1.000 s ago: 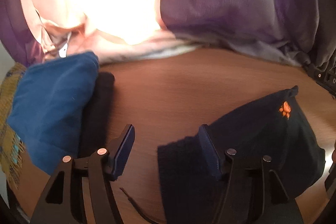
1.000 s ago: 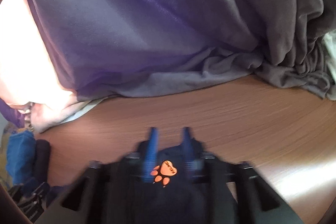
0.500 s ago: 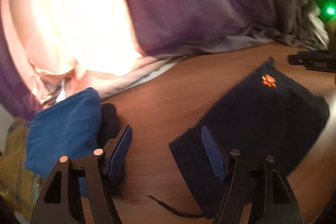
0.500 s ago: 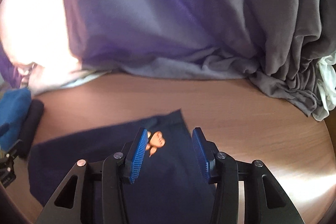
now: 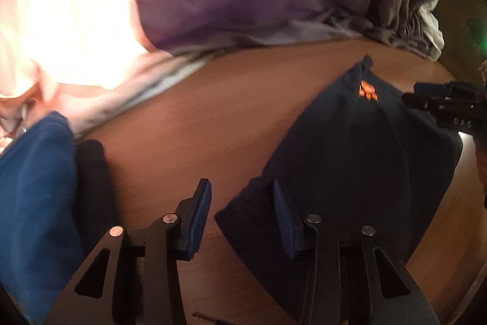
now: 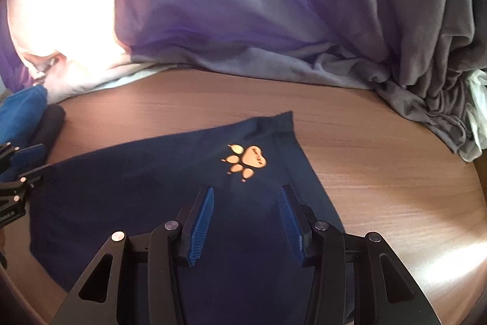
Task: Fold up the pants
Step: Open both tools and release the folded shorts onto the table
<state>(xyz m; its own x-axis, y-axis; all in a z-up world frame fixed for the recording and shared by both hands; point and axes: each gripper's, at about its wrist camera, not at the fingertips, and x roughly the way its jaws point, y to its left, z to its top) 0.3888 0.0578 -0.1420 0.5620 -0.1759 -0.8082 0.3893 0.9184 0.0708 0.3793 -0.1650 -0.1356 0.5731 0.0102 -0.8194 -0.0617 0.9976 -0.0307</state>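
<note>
One navy pair of pants [image 6: 146, 197], seemingly folded flat, orange paw print [image 6: 245, 162].

left gripper [image 5: 240, 212]: black arms, silver rivets | right gripper [image 6: 246, 218]: blue ribbed jaws

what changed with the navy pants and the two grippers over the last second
The right gripper let go of the navy pants: a second ago its pads pinched the cloth by the orange paw print; now it is open above pants lying flat on the wooden table. The left gripper is closing, one finger over the pants' corner, nothing gripped. The blue folded cloth and purple blanket stayed put.
</note>
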